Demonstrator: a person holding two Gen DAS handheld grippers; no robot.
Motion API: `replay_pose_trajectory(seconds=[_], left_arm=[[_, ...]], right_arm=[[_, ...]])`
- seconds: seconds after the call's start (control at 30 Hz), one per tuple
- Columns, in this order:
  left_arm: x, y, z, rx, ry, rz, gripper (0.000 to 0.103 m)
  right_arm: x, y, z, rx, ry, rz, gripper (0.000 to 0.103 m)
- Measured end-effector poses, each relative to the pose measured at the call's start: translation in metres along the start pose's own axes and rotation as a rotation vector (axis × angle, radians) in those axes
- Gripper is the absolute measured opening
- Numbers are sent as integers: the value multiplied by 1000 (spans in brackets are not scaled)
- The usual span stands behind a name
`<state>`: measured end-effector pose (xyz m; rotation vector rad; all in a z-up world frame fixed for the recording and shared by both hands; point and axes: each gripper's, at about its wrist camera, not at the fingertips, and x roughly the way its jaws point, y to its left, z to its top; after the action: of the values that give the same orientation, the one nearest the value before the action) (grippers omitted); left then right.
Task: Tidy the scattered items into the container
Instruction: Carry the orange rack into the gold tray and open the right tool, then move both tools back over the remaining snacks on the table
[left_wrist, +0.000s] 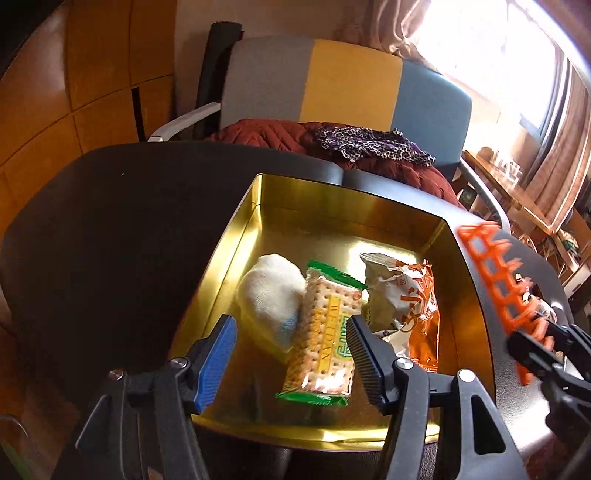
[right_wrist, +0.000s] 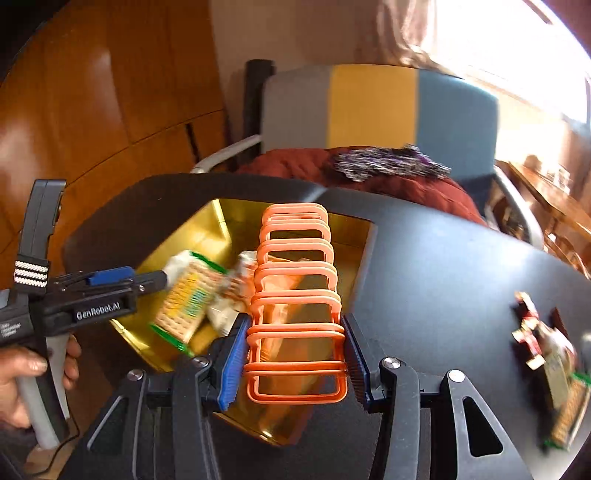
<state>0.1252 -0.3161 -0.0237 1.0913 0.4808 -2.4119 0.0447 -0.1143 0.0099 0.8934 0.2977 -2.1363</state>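
Item: orange rack (right_wrist: 295, 306), clamped in my right hand-held gripper (right_wrist: 295, 354). Lower level into gold tin (left_wrist: 236, 236), 3 o'clock of cracker pack (left_wrist: 325, 332). Left hand-held gripper (left_wrist: 291, 350) wide, empty.

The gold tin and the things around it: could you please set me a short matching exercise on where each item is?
Things:
1. white sock
2. orange rack
3. red-wrapped snacks
4. cracker pack

Places:
A. held in the right tool
B. in the gold tin, middle
C. on the black table
D. in the tin, left side

Pairs: 1-D, 2-A, 3-C, 4-B
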Motion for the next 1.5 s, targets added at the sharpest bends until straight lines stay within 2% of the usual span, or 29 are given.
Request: replay_pose_trajectory(seconds=[0.17,0.33,0.57,0.83,1.03,1.33,1.43,1.5], left_arm=[[-6,14,-4,-26,-4,1,63],[-5,22,-6,-48,2,5,63],[-4,24,-8,-55,5,-1,63],[-12,15,-8,-36,-7,-11,63],[-18,-9,-7,20,-13,-52,63],[-18,-79,-4,160,11,-159,63],[-18,-107,-7,217,24,-191,63],[-17,-126,-9,254,33,-213,63]], right_arm=[[36,38,13,-69,56,72,49],[65,58,21,-107,111,98,49],[84,51,18,-47,160,131,53],[63,20,6,50,138,154,60],[27,-43,-17,214,77,85,65],[-41,-195,-86,478,48,-242,65],[-60,-238,-94,527,31,-329,65],[-64,-260,-94,543,29,-354,65]])
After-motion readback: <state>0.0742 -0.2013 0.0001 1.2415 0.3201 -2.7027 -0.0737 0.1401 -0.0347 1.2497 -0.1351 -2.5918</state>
